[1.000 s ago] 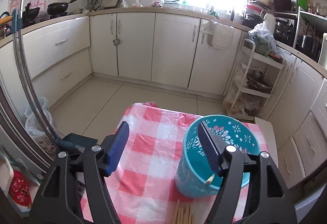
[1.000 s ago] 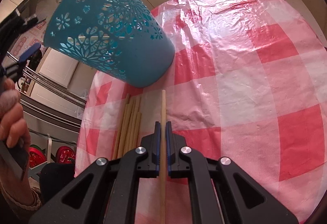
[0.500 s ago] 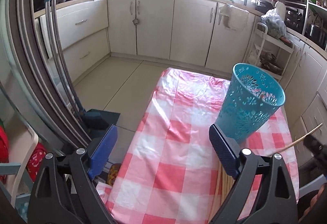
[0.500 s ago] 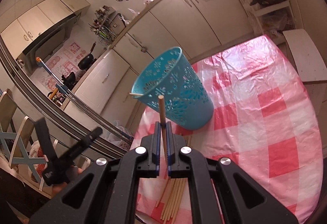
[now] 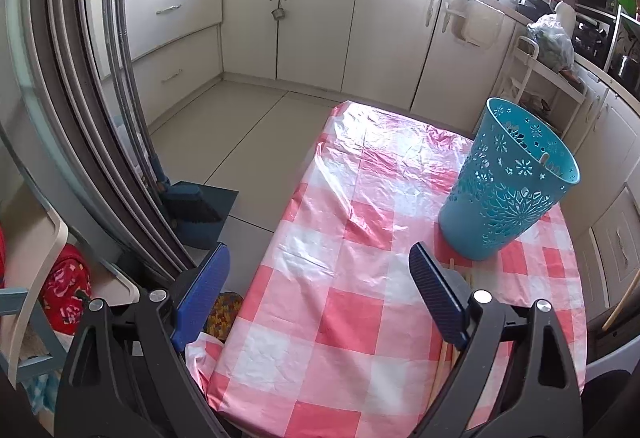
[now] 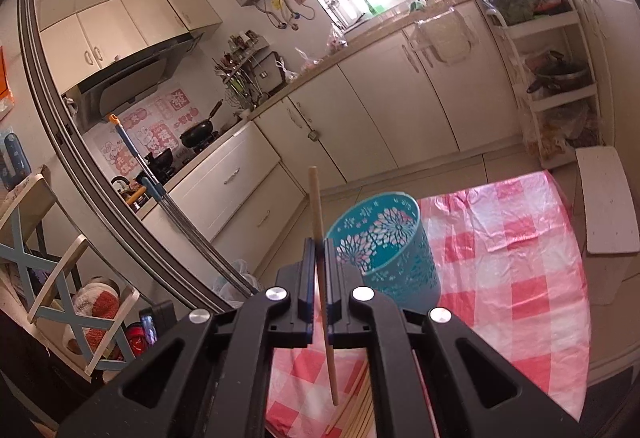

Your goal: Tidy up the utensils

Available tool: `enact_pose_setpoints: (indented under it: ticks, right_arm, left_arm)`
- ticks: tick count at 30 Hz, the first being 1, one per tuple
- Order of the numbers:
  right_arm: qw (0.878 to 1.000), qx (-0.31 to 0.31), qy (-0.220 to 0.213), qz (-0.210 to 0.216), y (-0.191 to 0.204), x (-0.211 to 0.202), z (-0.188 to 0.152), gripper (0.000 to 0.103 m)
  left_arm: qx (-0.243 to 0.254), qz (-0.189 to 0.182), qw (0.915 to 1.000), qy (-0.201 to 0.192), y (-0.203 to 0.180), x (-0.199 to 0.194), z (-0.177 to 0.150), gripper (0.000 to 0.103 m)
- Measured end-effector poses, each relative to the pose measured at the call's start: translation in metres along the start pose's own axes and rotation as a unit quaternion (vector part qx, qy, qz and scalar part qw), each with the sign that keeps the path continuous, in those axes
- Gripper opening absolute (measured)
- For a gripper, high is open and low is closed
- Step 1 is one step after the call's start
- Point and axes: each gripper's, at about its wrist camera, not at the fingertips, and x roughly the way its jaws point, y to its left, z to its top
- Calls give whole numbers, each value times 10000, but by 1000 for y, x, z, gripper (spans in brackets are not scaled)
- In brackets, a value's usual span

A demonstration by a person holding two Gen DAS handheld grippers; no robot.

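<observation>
So here's where we are: our right gripper [image 6: 319, 258] is pinched tight on a single wooden chopstick [image 6: 320, 238], holding it lifted off the table [image 6: 520, 278] and nearly upright in the right wrist view. The grip sits somewhere mid-stick, so the blunt top pokes up past the fingers toward the kitchen cabinets [image 6: 400, 106] and the lower end hangs down below the fingers, over the near part of the pink checked tablecloth [image 6: 500, 302]. From this angle the gripper looks high up and a little back from the teal cutout basket [image 6: 392, 250], which stands upright on the cloth just beyond and to the right of our fingertips.

Our left gripper [image 5: 320, 290] is the lazy one, fingers spread wide apart with nothing between them. It's hovering low over the near left part of the table, pointed out across the cloth toward the floor and cabinets.

In the left wrist view the basket [image 5: 508, 194] sits toward the far right side of the table, with one stick end showing inside near its rim. The rest of the chopsticks [image 5: 444, 362] lie flat in a bundle on the cloth near that basket's base, mostly hidden behind our left gripper's right finger. A sliver of the held chopstick [image 5: 622, 304] also shows at that view's right edge.
</observation>
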Motion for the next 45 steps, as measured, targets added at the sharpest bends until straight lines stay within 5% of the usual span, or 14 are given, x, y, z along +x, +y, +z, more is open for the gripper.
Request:
enact_pose_setpoints:
  ticks: [11, 21, 25, 27, 35, 45]
  right_arm:
    - [9927, -746, -853, -421, 11, 47, 50, 5]
    - [9909, -608, 88, -1195, -33, 118, -2, 5]
    - [9908, -494, 126, -1257, -33, 103, -12, 11]
    - [9906, -458, -3, -1286, -31, 87, -19, 24]
    - [9891, -449, -140, -1397, -16, 34, -53, 24]
    - [9826, -85, 835, -1657, -32, 45, -126, 24]
  left_arm:
    - [106, -47, 9997, 195, -5, 10, -13, 87]
    - [368, -9, 9993, -40, -17, -10, -9, 87]
    - [507, 4, 9986, -162, -26, -23, -12, 89]
    - [585, 16, 9980, -233, -29, -29, -13, 89]
    - [825, 66, 9956, -446, -39, -51, -20, 90]
    - [893, 113, 9946, -524, -38, -65, -27, 91]
